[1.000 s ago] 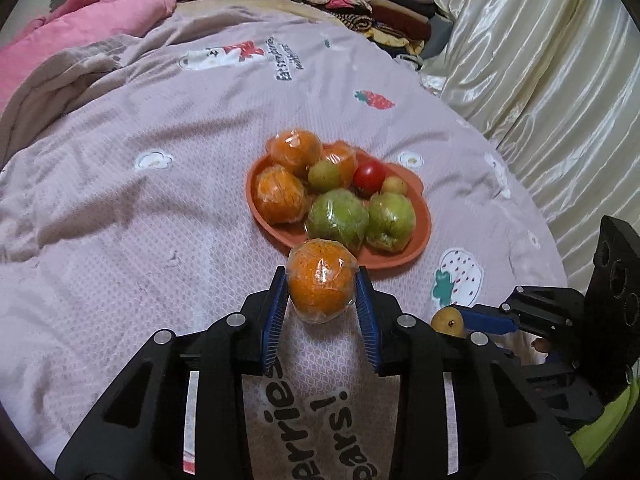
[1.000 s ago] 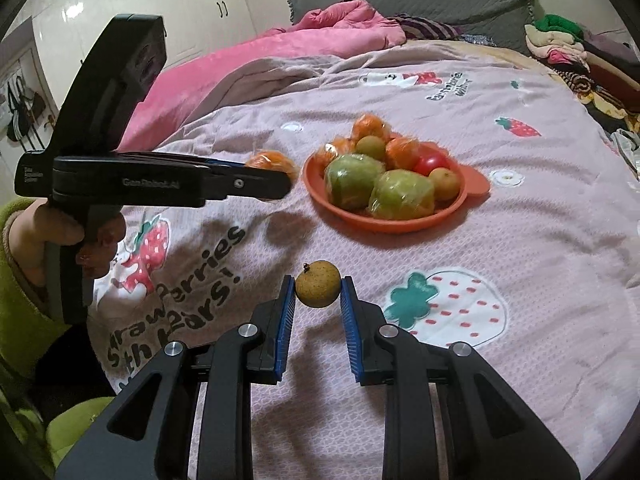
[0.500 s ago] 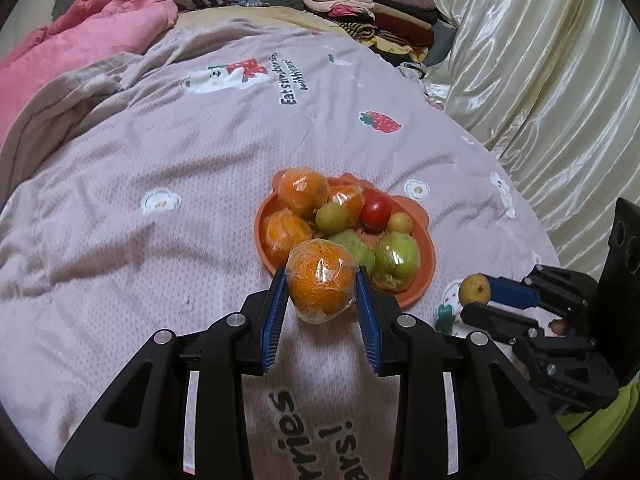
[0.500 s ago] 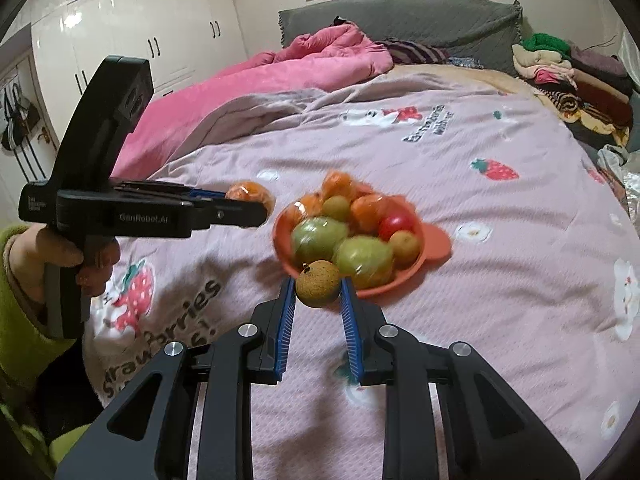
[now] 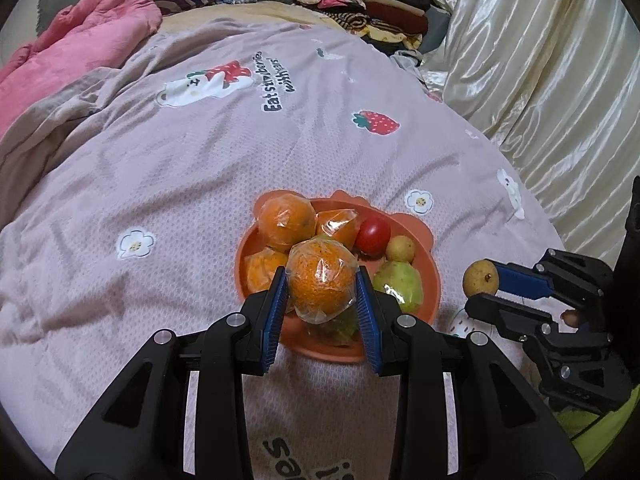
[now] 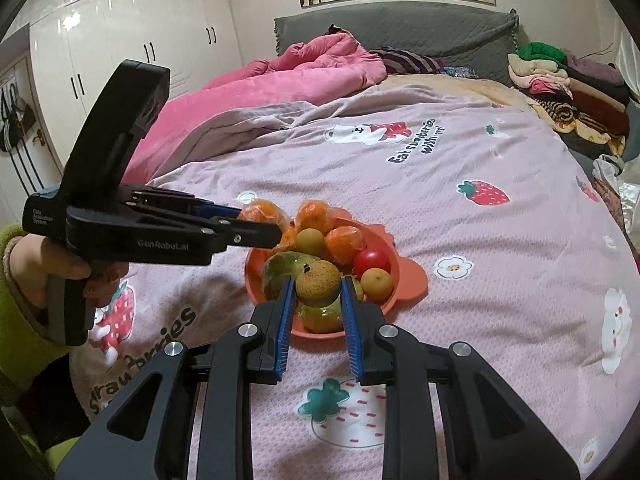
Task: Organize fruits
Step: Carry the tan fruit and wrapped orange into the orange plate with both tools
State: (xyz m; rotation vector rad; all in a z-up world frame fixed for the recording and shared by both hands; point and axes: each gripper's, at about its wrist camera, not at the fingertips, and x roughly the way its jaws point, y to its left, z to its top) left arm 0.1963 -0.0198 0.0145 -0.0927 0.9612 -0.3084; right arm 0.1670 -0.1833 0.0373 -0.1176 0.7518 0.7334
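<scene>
A wrapped orange (image 5: pixel 322 280) is clamped in the left gripper (image 5: pixel 322 298) above the orange plate (image 5: pixel 434 280); a small brown fruit (image 6: pixel 318 283) is clamped in the right gripper (image 6: pixel 318 300). Delivery is judged under way; lowering into free space, then release, is required.

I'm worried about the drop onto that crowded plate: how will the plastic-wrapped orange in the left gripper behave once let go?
The wrapped orange is round, so it would probably roll. The orange plate is already heaped with fruit, so it may slide off the pile. Its glossy film looks slick, so the left gripper might lose it early if the grip loosens.
</scene>
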